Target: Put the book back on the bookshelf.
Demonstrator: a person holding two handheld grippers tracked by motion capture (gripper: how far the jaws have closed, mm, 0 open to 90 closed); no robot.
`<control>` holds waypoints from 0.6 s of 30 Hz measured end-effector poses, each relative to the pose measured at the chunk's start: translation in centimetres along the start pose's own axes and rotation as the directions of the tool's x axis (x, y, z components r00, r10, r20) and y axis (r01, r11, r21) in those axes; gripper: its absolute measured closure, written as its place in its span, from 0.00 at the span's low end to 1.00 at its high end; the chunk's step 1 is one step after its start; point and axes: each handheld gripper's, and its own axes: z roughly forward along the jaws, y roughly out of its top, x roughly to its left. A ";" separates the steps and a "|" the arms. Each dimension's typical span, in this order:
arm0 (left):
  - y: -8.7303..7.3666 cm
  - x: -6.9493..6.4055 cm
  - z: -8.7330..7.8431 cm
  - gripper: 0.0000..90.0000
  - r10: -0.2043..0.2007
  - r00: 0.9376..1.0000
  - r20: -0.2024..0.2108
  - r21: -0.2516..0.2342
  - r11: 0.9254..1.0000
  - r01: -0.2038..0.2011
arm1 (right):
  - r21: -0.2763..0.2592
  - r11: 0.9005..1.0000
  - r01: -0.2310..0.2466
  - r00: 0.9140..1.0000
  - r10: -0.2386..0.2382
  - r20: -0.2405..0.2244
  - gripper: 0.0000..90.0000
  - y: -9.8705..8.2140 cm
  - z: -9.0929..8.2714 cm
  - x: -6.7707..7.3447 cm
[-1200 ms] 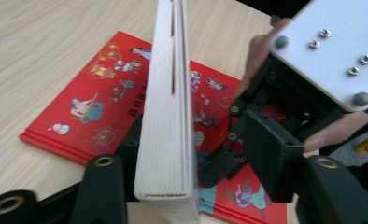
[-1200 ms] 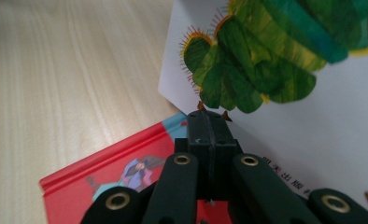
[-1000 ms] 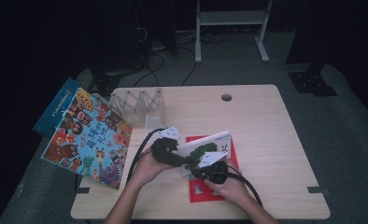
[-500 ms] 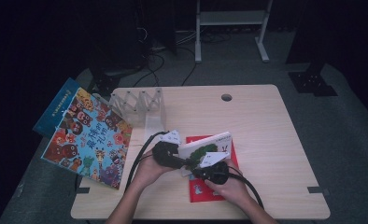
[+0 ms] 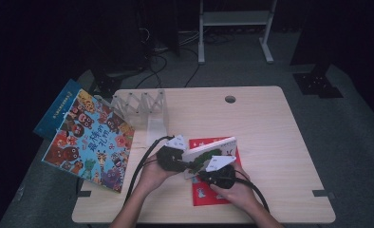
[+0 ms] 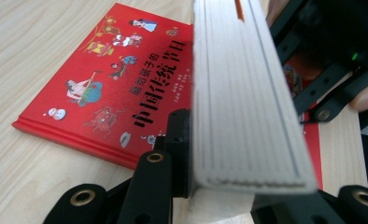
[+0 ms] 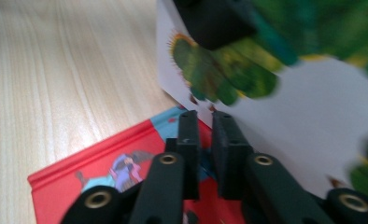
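Above the red book (image 5: 213, 190), my left gripper (image 6: 191, 154) clamps the white book (image 6: 243, 102), lifted but unplaced; my right gripper (image 7: 205, 140) is nearly closed, empty

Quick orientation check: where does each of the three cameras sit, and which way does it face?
High view: above the person's side, facing forward and down on the table; forearms, both hands show.
Left gripper view: rides the left gripper, facing the white book's page edge.
Right gripper view: rides the right gripper, facing its cover.
All share the red book.
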 end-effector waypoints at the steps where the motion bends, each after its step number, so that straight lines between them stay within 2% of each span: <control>1: 0.0 0.1 -0.1 0.83 0.001 1.000 -0.004 -0.001 1.000 -0.001 | -0.009 1.000 -0.001 1.000 0.001 0.009 0.87 -0.1 -0.4 -0.2; 6: 0.0 0.3 -1.0 0.84 -0.020 1.000 -0.023 -0.020 1.000 0.019 | -0.059 0.997 -0.043 0.997 0.047 0.063 0.82 -1.2 -2.9 -2.1; 10: -0.2 0.5 -1.7 0.84 -0.036 0.999 -0.038 -0.033 0.999 0.035 | -0.103 0.989 -0.105 0.985 0.118 0.127 0.77 -2.2 -4.8 -4.3; 14: -0.4 0.7 -2.5 0.84 -0.049 0.997 -0.055 -0.050 0.998 0.046 | -0.150 0.975 -0.165 0.960 0.193 0.202 0.67 -3.4 -6.2 -6.7; 18: -0.6 0.8 -3.3 0.84 -0.060 0.996 -0.065 -0.054 0.997 0.057 | -0.170 0.958 -0.233 0.922 0.273 0.276 0.54 -4.8 -7.1 -9.2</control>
